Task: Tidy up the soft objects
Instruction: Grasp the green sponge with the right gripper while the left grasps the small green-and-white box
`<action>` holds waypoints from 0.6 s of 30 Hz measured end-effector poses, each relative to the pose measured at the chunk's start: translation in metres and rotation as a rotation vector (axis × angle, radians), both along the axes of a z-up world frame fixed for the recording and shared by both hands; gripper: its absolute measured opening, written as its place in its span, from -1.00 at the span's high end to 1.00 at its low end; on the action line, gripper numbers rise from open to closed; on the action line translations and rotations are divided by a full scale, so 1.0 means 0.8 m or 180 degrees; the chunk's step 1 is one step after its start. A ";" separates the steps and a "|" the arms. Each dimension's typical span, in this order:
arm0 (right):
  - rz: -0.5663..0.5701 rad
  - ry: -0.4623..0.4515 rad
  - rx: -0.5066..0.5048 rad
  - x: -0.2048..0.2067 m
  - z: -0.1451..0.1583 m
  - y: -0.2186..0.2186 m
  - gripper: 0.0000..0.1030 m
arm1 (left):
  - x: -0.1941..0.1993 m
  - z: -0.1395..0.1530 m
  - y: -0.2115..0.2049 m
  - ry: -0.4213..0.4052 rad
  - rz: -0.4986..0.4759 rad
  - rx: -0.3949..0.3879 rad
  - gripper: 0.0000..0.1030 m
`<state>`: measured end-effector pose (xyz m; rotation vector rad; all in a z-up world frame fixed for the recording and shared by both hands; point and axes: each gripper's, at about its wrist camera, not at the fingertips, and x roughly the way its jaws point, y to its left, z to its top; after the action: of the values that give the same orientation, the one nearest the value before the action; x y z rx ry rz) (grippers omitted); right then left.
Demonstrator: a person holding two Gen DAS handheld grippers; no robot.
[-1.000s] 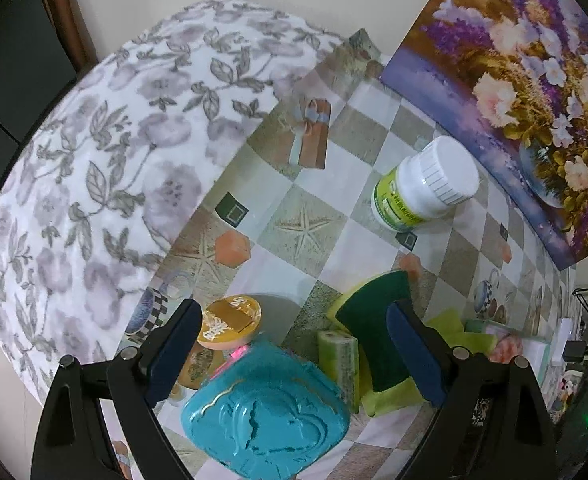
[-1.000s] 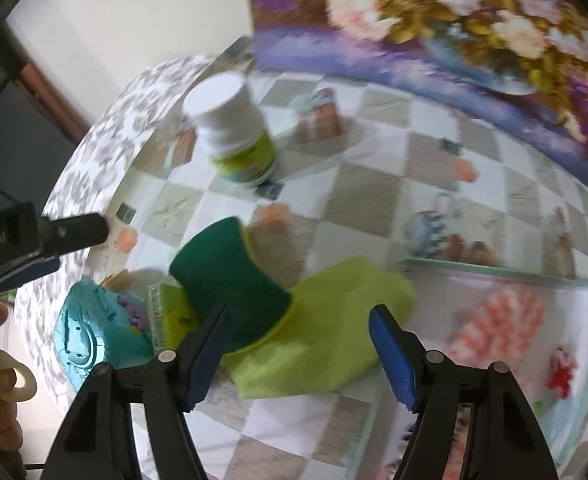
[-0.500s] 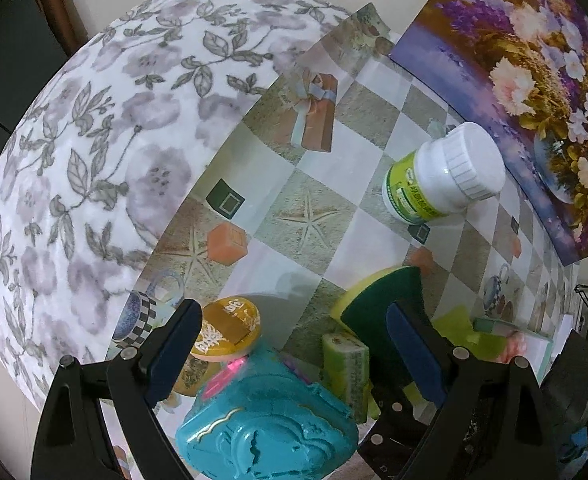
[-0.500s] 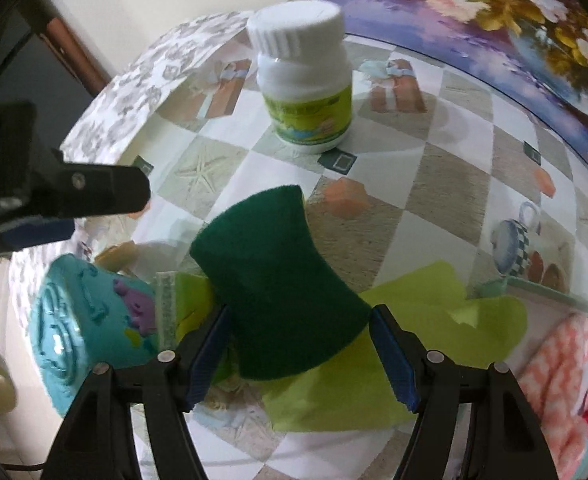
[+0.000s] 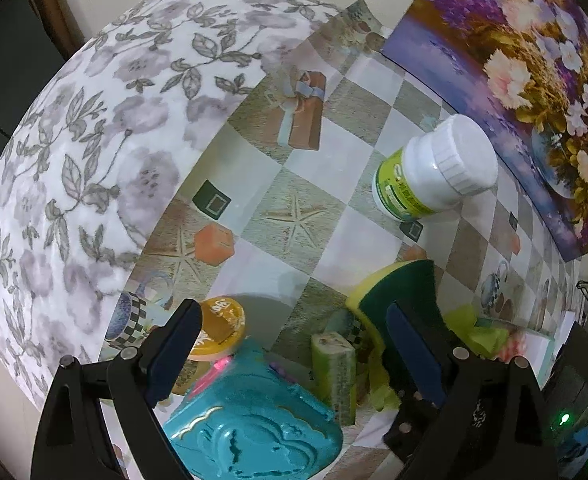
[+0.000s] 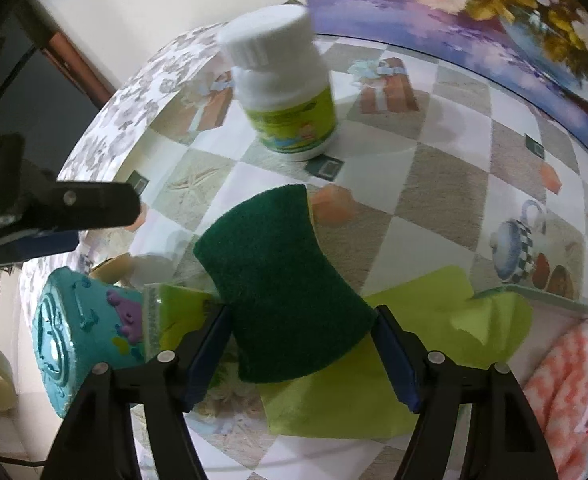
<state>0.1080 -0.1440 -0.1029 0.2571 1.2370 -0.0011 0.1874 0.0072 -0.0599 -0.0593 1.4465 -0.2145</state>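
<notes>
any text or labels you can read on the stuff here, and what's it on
None can be read for certain.
White bottle: green label with print, too small and blurred to read.
Round yellow tin: white lettering on its lid, partly hidden by a finger of the left gripper, not legible.
Teal box: raised shapes only, no words.
Green sponge between the right gripper fingers: no print.

Home setting: table with a patterned checkered oilcloth (image 5: 305, 216) over a floral tablecloth (image 5: 94, 152), a flower painting (image 5: 533, 72) propped behind it, a supplement bottle (image 5: 433, 176) and household clutter on top.
</notes>
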 end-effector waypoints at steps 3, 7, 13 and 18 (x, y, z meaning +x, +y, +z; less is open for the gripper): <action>-0.0088 -0.0013 0.0099 -0.004 0.001 -0.016 -0.44 | -0.001 -0.003 -0.009 0.0026 -0.0042 0.0023 -0.82; -0.0165 -0.0033 0.0209 -0.007 0.002 -0.031 -0.44 | -0.001 -0.010 -0.022 0.0104 -0.0045 0.0020 -0.82; -0.0286 -0.0060 0.0321 -0.014 0.009 -0.050 -0.44 | 0.006 -0.003 -0.053 0.0098 -0.0278 0.0180 -0.82; -0.0365 -0.0102 0.0457 -0.023 0.015 -0.068 -0.44 | 0.013 -0.001 -0.069 0.0221 -0.0600 0.0286 -0.81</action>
<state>0.0896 -0.1981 -0.0912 0.4511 1.1905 -0.0072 0.1982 -0.0481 -0.0605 0.1447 1.5299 -0.3038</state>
